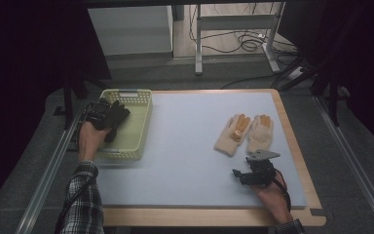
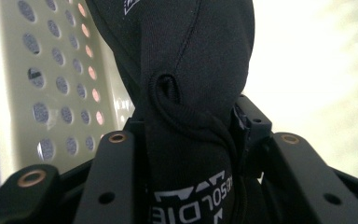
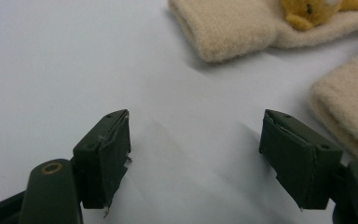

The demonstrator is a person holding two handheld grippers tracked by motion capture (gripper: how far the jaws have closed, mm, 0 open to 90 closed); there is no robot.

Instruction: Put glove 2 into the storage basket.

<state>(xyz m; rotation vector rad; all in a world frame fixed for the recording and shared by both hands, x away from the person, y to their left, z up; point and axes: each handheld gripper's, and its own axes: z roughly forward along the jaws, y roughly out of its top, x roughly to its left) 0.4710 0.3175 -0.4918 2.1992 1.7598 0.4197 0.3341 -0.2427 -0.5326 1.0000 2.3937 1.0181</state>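
A black glove (image 1: 118,116) with white lettering hangs in my left gripper (image 1: 106,116) over the pale green perforated basket (image 1: 137,93) at the table's left. In the left gripper view the glove (image 2: 186,84) is bunched between the jaws of that gripper (image 2: 191,140), which press on it, with the basket wall (image 2: 60,84) just behind. Two cream knitted gloves (image 1: 233,134) (image 1: 261,131) with orange fingertips lie side by side at the right. My right gripper (image 1: 242,170) (image 3: 196,144) rests open just short of their cuffs (image 3: 233,28), nothing between its pads.
A light blue mat (image 1: 185,146) covers the wooden table (image 1: 292,141). The basket takes up the mat's left edge. Metal rails (image 1: 350,161) run along both sides of the table. A desk frame with cables (image 1: 238,39) stands on the floor beyond the far edge.
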